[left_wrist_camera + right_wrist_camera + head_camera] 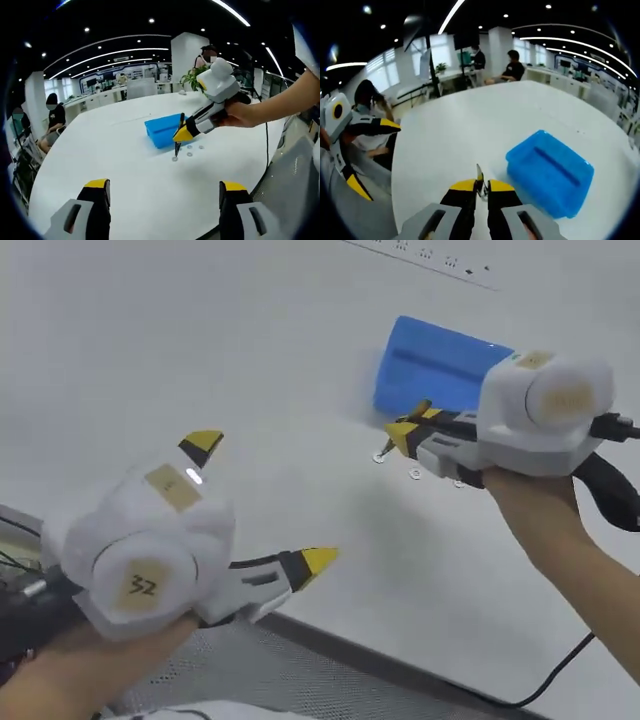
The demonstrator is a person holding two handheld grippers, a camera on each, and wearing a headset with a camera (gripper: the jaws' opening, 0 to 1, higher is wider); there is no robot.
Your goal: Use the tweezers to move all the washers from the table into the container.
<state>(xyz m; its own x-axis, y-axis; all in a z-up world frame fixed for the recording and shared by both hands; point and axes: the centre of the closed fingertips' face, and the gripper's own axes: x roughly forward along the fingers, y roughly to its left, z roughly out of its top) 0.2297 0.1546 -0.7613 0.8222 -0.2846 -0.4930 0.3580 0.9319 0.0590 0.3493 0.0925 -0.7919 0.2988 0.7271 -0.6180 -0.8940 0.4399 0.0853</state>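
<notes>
Jaws of the right gripper (479, 186) are pinched nearly shut on the slim dark metal tweezers (479, 175), which stick straight out ahead between the yellow tips. Left gripper (165, 189) jaws are spread wide with nothing between them, sitting back by the table's near edge and well apart from the work.

In the left gripper view the tweezers slope steeply down. Their tip is just above the nearest of the small flat metal ring washers (175, 159); can't tell if it touches. Tweezer tips open or pinched: too small to tell.

The other washers lie in a loose row just beside that one, trailing under the right gripper's body, all flat on the white tabletop (200, 340). So the washers sit directly below and just ahead of the right jaws. Right hand is clearly the nearer one and the one doing the work.

Just beyond the washers is the blue rectangular plastic container (550, 172), ahead and to the right of the right jaws, long axis running away at a slant.

Judgement: the transfer is a short lift, then forward over the container's near wall. Open table all round the jaws, no clutter. Main risk is a flat washer slipping from the tips.
</notes>
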